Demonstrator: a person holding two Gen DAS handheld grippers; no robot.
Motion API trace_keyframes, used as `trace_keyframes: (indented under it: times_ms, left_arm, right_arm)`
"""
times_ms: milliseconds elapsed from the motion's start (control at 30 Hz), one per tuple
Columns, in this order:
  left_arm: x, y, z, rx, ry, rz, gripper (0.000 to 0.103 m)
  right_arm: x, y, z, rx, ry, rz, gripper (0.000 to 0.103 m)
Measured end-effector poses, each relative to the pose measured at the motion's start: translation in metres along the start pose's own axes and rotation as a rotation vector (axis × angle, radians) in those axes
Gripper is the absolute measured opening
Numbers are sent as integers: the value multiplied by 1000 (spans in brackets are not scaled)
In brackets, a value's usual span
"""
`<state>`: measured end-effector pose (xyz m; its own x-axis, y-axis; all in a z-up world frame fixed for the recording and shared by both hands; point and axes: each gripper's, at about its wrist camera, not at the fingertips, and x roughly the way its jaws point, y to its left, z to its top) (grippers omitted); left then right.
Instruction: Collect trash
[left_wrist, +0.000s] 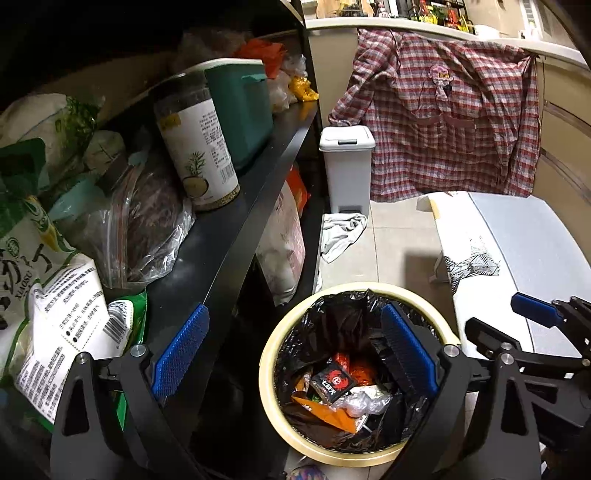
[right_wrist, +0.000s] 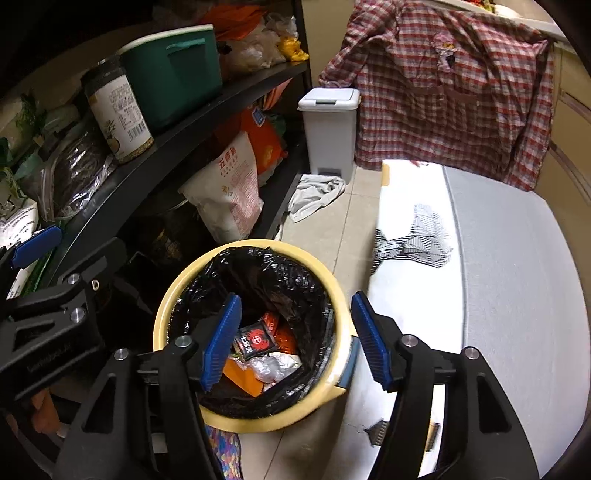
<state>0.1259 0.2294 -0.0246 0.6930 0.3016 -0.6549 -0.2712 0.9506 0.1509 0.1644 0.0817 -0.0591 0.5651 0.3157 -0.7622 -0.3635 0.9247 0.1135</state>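
A round cream bin (left_wrist: 271, 354) with a black liner stands on the floor by the shelf; it also shows in the right wrist view (right_wrist: 173, 299). Inside lie wrappers, among them a black packet with a red crab (left_wrist: 330, 384) (right_wrist: 255, 339), orange paper and clear plastic. My left gripper (left_wrist: 295, 354) is open and empty above the bin's left side. My right gripper (right_wrist: 295, 343) is open and empty above the bin's right rim. A striped black-and-white scrap (right_wrist: 417, 240) lies on the white table (right_wrist: 517, 295); it also shows in the left wrist view (left_wrist: 471, 262).
A black shelf (left_wrist: 236, 206) at left holds bags, a tall can (left_wrist: 197, 147) and a green box (left_wrist: 240, 110). A white pedal bin (left_wrist: 345, 166) and a grey rag (left_wrist: 341, 232) sit on the tiled floor. A plaid shirt (left_wrist: 443, 122) hangs behind.
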Motion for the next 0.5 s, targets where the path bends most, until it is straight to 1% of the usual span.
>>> trace_keyframes:
  times_ms: [67,133,167,233,300,400,500]
  left_arm:
    - [-8,-2,1,-12,-17,-9,91]
    - [-22,-5,1,-28,-49,-25,91]
    - [-29,-7,1,-35,-67,-32,91]
    - [-47,-13,2,-51,-111,-52,92]
    - [-67,-22,4,-62,-166,-69,95]
    - [-106,-45,3,-46,-272,-86,95]
    - [-128,-65,0,-40,-317,-120,95]
  right_arm:
    - [-14,-9,-2,2,-24,-10,68]
    - [-32,-20,-5,7,-62,-22,72]
    - [-43,-26,-7,10,-85,-29,73]
    - [-71,-42,-12,18,-154,-48,75]
    - [-98,-57,-16,28,-228,-74,77]
    - [-147,-81,-32,29,-376,-140,83]
    - [-178,-103,-49,28,-476,-215,88]
